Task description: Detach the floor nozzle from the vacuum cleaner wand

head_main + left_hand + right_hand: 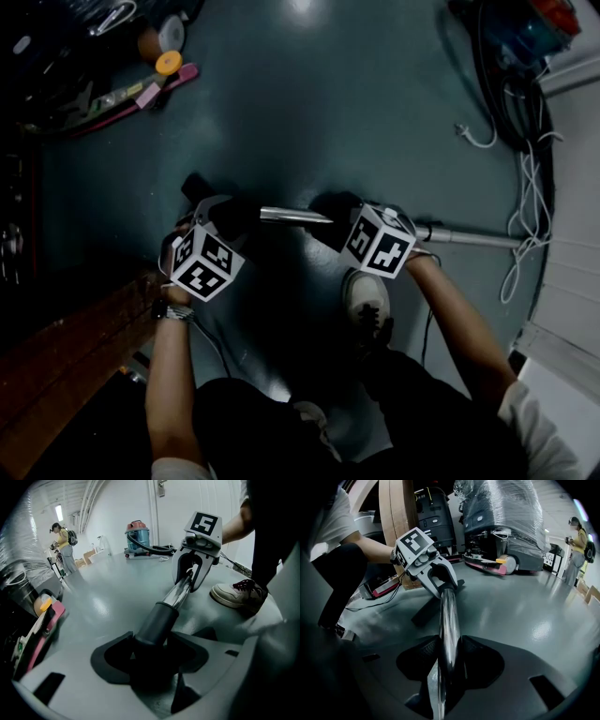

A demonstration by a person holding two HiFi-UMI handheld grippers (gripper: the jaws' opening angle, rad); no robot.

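Grips sit either side of the joint: left gripper (150,654) closed round the black nozzle neck (158,617), right gripper (449,660) closed round the chrome wand (449,620), all low over the floor (309,103). The dark bar beyond the left gripper is probably the nozzle head (423,612). Pulling off-axis could jam the fit; smooth chrome could slip through the right gripper, wasting the pull.

Glossy grey floor (375,103), white wall (117,508), wooden plank (66,366) alongside.
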